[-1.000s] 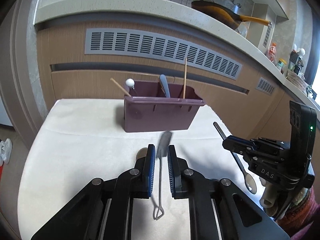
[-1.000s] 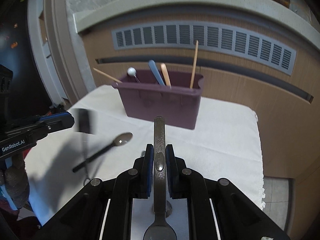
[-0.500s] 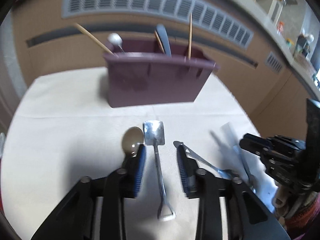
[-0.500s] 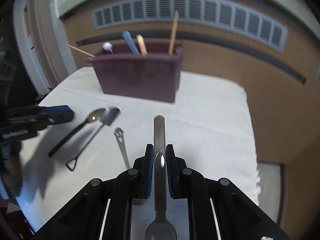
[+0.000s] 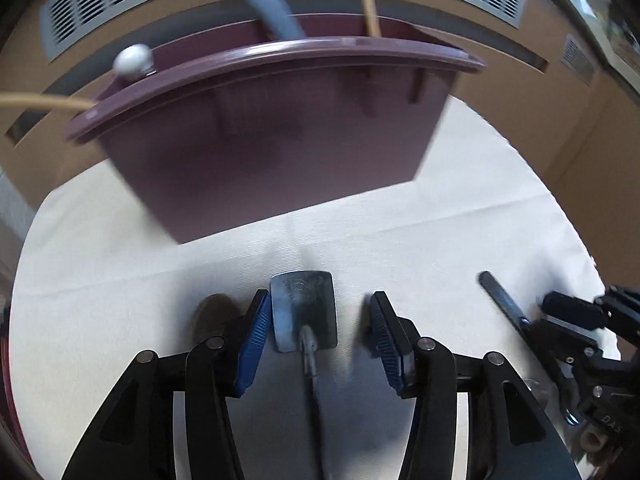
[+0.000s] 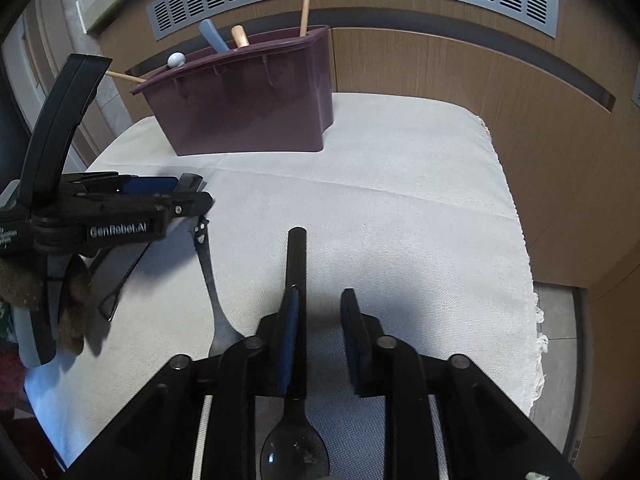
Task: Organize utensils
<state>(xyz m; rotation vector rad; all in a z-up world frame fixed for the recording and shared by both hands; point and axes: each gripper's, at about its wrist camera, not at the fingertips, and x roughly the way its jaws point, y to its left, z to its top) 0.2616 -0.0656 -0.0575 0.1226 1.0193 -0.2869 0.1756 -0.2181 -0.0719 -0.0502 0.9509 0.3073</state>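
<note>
A small metal shovel-shaped spoon (image 5: 303,312) lies on the white cloth between the fingers of my left gripper (image 5: 318,340). Its jaws are opening and neither pad presses on the spoon. A brown spoon bowl (image 5: 212,316) shows just left of them. My right gripper (image 6: 320,320) is opening too. A dark-handled spoon (image 6: 297,264) lies along its left finger, clear of the right one. A purple utensil caddy (image 6: 248,112) stands behind, holding chopsticks, a blue handle and a white-knobbed piece. In the right wrist view, the left gripper (image 6: 188,196) hovers low at the left.
A metal utensil with a face cut-out (image 6: 206,256) lies on the cloth (image 6: 400,200) between the two grippers. A person's hand holds the left gripper at the left edge. Wooden cabinet fronts with a grey vent stand behind the table. The cloth's fringed right edge hangs over the floor.
Both grippers have come down toward the cloth and opened, letting go of the shovel spoon and the dark spoon. The left one has also moved closer to the caddy.
</note>
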